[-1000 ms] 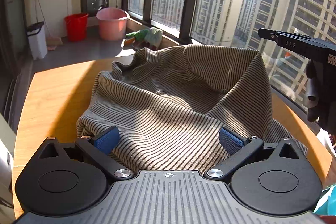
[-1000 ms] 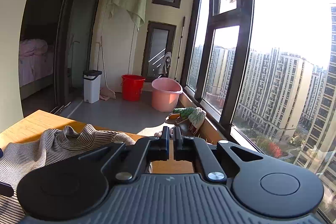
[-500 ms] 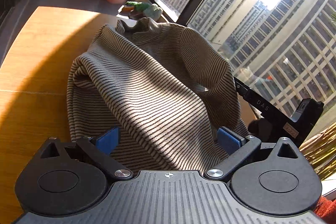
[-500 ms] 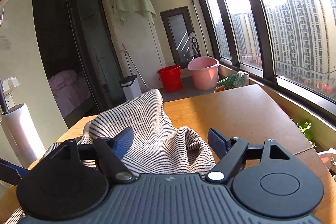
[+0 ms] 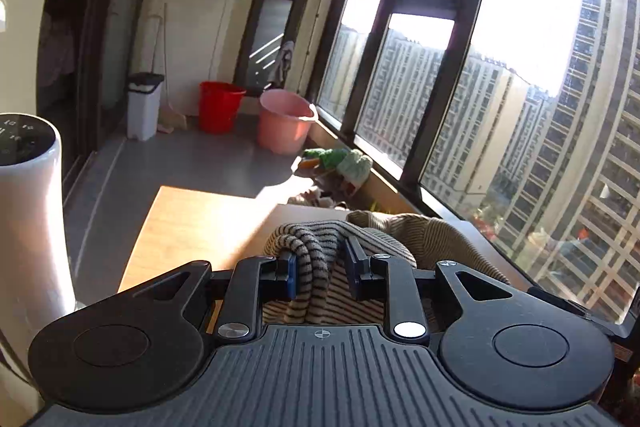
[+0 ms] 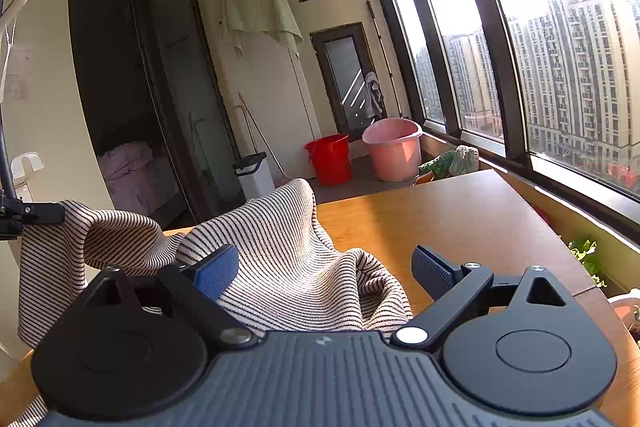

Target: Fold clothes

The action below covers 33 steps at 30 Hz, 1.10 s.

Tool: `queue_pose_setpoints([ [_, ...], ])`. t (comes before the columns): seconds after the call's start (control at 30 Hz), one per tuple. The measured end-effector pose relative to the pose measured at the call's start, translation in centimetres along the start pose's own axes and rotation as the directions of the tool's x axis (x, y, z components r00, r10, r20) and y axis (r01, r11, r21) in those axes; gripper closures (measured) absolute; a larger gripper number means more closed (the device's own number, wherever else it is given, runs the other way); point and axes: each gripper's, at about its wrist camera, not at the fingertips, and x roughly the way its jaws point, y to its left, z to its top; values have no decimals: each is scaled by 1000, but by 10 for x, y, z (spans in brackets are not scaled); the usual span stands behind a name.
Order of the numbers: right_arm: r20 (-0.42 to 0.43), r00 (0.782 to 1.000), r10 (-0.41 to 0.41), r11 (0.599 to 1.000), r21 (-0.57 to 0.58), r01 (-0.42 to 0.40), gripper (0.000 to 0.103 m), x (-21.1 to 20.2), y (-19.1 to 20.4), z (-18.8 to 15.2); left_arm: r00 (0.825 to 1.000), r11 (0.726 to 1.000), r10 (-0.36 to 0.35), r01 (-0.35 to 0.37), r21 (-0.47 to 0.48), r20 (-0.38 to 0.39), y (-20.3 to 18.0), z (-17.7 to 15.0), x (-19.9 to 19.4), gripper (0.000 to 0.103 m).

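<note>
So the left claw [image 5: 322, 273] has just closed onto a bunched fold of the striped top [image 5: 316, 255]; the right claw [image 6: 324, 273] has just spread wide, cloth lying loose at 12 o'clock on the tabletop [image 6: 460, 211].

Each fisheye camera sits just behind its own jaws, looking forward and slightly down along them, very near the striped knitted garment [image 5: 316, 259] on the wooden counter [image 6: 460, 215]. Both views share the round pink plastic basin [image 5: 284, 125], the red plastic bucket [image 6: 329, 159] and the tall dark-framed windows [image 6: 496, 67].
</note>
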Motion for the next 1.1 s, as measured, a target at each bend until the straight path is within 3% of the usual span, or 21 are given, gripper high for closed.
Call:
queue_pose_setpoints([
  [0.17, 5, 1000, -17, 1000, -22, 17, 9, -1, 4, 1, 986, 996, 71, -78, -38, -153, 28, -30, 19, 75],
  [0.23, -3, 1000, -28, 992, -125, 28, 14, -6, 19, 3, 977, 993, 91, -103, -53, -191, 38, -40, 22, 71],
  [0.33, 0, 1000, -21, 958, -286, 20, 16, -19, 43, 10, 982, 990, 76, -96, -106, -173, 53, -35, 11, 61],
  [0.4, -38, 999, 9, 948, -318, -21, 16, -20, 53, 16, 990, 990, 44, -60, -124, -133, 56, -24, 0, 47],
  [0.47, -104, 994, 25, 951, -304, -56, 16, -12, 59, 20, 996, 993, 1, -11, -120, -88, 48, -21, -13, 41],
  [0.6, -205, 976, -77, 932, -363, -3, 16, 26, 69, 8, 989, 985, -132, 125, -115, -58, 21, -20, -16, 22],
  [0.67, -245, 962, -119, 927, -375, 19, 26, 46, 66, 2, 978, 978, -190, 180, -107, -86, 6, -27, -6, 22],
  [0.73, -292, 947, -137, 935, -354, 26, 85, 65, 58, 8, 962, 968, -244, 233, -99, -121, -8, -35, 4, 21],
  [0.77, -292, 946, -144, 937, -347, 35, 93, 71, 54, 15, 953, 961, -270, 259, -94, -137, -15, -40, 9, 20],
  [0.83, -217, 958, -187, 922, -374, 95, 93, 78, 49, 38, 933, 946, -323, 316, -66, -157, -26, -49, 13, 13],
  [0.93, -82, 948, -307, 859, -452, 239, 93, 94, 37, 70, 918, 941, -336, 337, -32, -211, -36, -64, 28, 8],
  [1.07, -121, 917, -381, 854, -426, 299, 93, 117, 7, 79, 917, 965, -249, 261, -6, -312, -34, -90, 49, 8],
  [1.1, -120, 907, -404, 835, -452, 312, 93, 120, 4, 72, 918, 965, -246, 260, 5, -312, -33, -92, 47, 8],
])
